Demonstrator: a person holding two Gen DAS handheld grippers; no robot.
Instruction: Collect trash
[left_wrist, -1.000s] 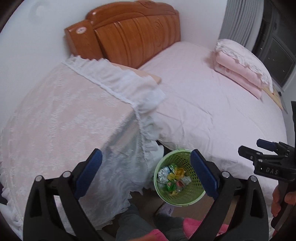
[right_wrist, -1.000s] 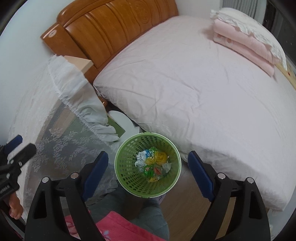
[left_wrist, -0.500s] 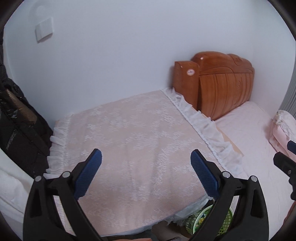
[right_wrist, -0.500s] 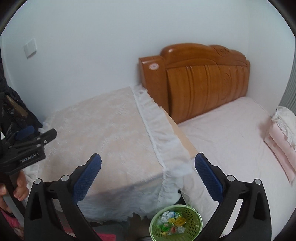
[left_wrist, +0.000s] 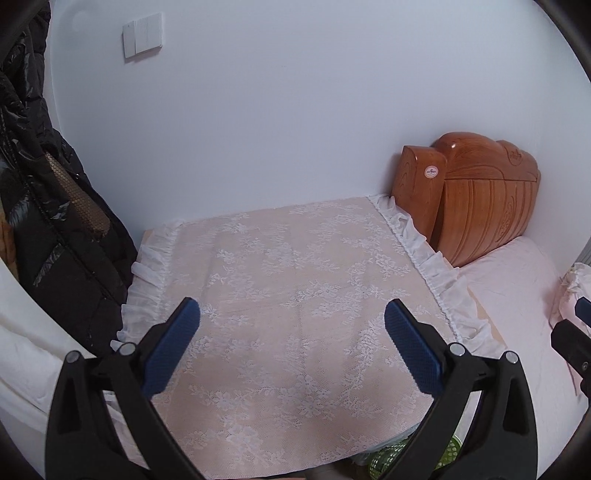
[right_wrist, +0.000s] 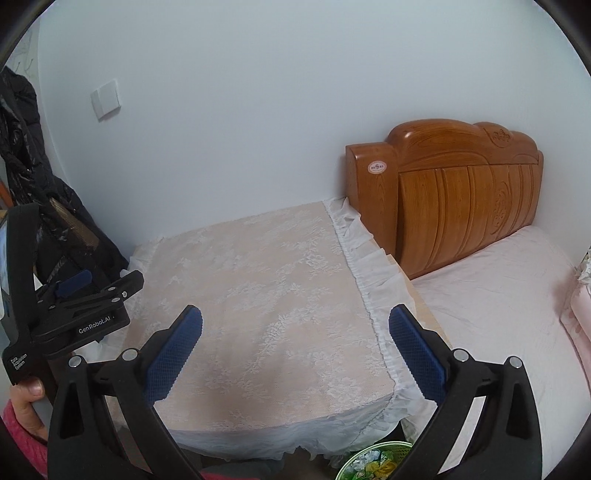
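Bed (right_wrist: 498, 295) with wooden headboard (right_wrist: 461, 184) on the right, lace-covered desk (right_wrist: 266, 314) just beside it. Green trash basket (right_wrist: 373, 463) sits on the floor under the desk's near corner, wrappers inside, only its rim in view. Left claw (left_wrist: 291, 321) jaws opening, nothing between them. Right claw (right_wrist: 295, 326) spread wide, also holding nothing. Both hang above the desk.

Both grippers swung up off the green trash basket (right_wrist: 373, 463) onto the lace-covered table (left_wrist: 295, 314); basket now at bottom edge. Left gripper (left_wrist: 291, 345) jaws opening, empty.
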